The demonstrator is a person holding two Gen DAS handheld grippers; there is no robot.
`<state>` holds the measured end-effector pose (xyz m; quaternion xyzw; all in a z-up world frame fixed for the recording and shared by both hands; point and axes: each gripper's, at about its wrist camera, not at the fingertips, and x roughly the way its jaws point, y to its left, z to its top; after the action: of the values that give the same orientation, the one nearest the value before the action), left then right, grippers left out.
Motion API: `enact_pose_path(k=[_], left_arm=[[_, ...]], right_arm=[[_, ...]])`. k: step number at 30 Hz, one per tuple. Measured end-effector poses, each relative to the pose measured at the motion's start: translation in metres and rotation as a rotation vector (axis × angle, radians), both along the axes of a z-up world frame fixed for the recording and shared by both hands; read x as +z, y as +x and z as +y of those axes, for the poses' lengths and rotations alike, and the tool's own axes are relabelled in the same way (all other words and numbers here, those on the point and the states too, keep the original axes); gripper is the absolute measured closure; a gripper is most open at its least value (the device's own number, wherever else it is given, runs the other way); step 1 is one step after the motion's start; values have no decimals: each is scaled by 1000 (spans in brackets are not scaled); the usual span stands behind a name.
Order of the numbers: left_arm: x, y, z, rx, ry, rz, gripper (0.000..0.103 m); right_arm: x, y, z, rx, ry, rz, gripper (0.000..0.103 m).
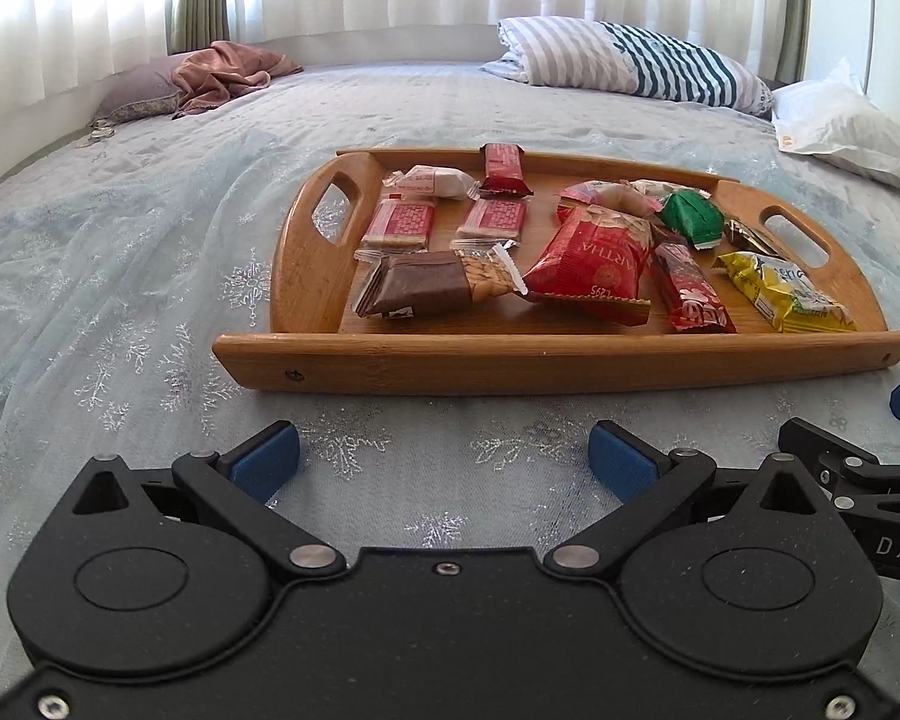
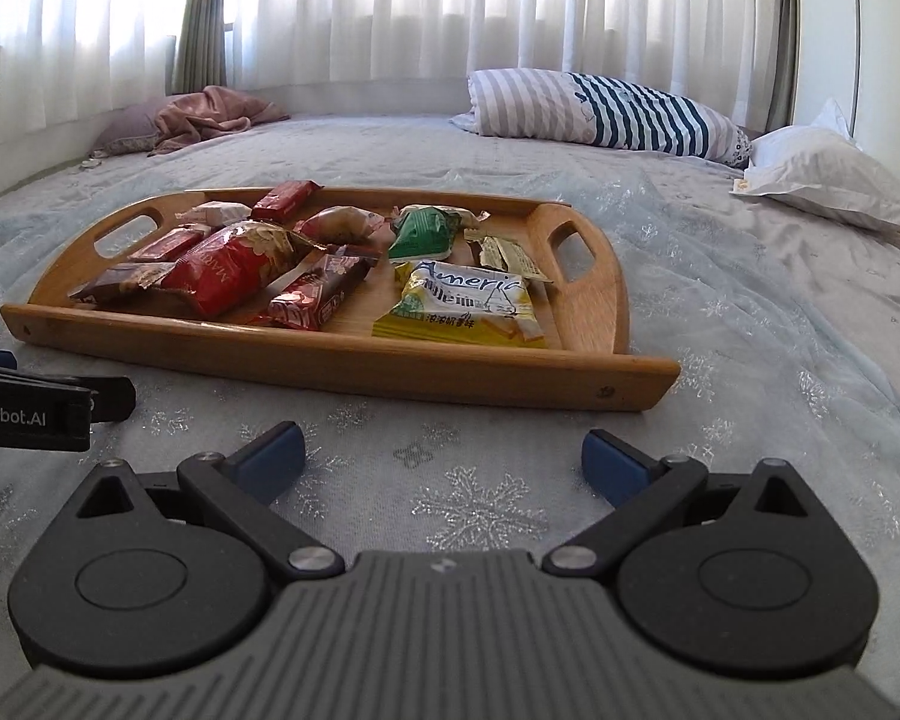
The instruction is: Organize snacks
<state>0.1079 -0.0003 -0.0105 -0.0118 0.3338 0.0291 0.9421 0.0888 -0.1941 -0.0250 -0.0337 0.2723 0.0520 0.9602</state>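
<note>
A wooden tray (image 1: 558, 360) (image 2: 354, 360) with cut-out handles lies on the bed and holds several wrapped snacks. Among them are a big red bag (image 1: 594, 261) (image 2: 234, 267), a yellow packet (image 1: 783, 291) (image 2: 465, 306), a green packet (image 1: 690, 217) (image 2: 423, 231), a brown bar (image 1: 423, 288) and small red biscuit packs (image 1: 397, 225). My left gripper (image 1: 444, 456) hovers open just in front of the tray's near rim, nothing between its blue pads. My right gripper (image 2: 441, 456) is open too, beside it on the right, short of the tray.
The pale blue bedspread (image 1: 150, 276) with silver snowflakes spreads all around. A striped pillow (image 1: 630, 57) and a white pillow (image 1: 852, 126) lie at the far right, a pink cloth (image 1: 222, 72) at the far left. White curtains hang behind.
</note>
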Motion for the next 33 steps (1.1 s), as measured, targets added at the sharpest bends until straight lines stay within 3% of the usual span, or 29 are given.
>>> enact_pose_path(k=[33], left_arm=[[-2, -1, 4, -7, -15, -4, 0]], right_arm=[[-3, 0, 0, -1, 3, -2, 0]])
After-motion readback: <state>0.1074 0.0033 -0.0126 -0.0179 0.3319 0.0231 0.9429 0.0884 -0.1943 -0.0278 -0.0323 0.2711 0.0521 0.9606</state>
